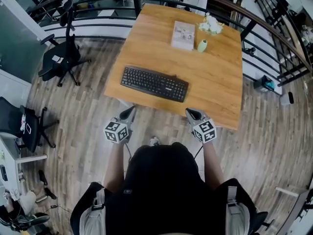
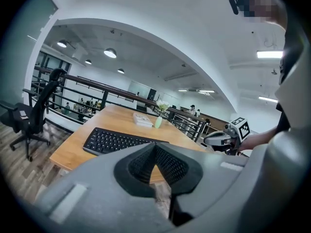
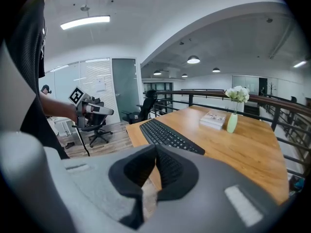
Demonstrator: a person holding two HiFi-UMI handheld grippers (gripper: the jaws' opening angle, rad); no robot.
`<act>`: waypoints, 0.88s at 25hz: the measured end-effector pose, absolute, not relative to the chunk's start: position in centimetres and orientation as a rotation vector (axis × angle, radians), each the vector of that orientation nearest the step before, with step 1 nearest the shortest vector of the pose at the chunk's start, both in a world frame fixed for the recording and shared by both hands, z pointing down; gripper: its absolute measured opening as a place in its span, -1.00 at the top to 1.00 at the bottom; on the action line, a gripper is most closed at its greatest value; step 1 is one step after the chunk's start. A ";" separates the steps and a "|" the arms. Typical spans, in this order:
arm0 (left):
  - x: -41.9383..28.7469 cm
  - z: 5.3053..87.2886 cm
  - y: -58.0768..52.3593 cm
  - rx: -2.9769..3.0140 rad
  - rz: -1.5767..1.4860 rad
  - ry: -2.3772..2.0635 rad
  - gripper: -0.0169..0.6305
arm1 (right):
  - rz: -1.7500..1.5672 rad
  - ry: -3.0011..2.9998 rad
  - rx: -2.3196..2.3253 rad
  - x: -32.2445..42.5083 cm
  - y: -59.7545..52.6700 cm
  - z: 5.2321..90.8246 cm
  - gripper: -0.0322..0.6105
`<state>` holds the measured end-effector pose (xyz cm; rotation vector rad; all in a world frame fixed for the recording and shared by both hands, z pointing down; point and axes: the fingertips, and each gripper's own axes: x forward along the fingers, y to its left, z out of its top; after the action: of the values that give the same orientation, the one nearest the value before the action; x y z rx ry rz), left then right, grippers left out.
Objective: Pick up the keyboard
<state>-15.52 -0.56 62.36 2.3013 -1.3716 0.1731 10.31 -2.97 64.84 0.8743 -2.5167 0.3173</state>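
Two closed, empty tongs are seen: left gripper and right gripper, just short of the table. The keyboard lies at twelve o'clock, seemingly flat. Jaws must be opened, then both ends pinched evenly.

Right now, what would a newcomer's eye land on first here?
The flat black keyboard lies slanted near the front edge of the light-wood table. The left gripper and right gripper, jaws shut and empty, hang just short of that edge. A pale book and small green vase stand at the far side.
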 end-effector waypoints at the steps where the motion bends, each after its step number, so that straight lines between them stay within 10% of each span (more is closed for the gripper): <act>1: -15.8 62.4 -0.5 2.296 0.172 -1.377 0.91 | 0.320 -2.515 0.866 10.1 -3.0 64.9 0.89; 22: -16.6 62.3 -6.0 2.210 0.202 -1.475 0.91 | 0.370 -2.517 0.775 10.5 -10.7 66.5 0.89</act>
<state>-16.57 -5.95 62.31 2.2100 -1.4750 0.2021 10.52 -10.65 66.51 0.7753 -2.5166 0.3700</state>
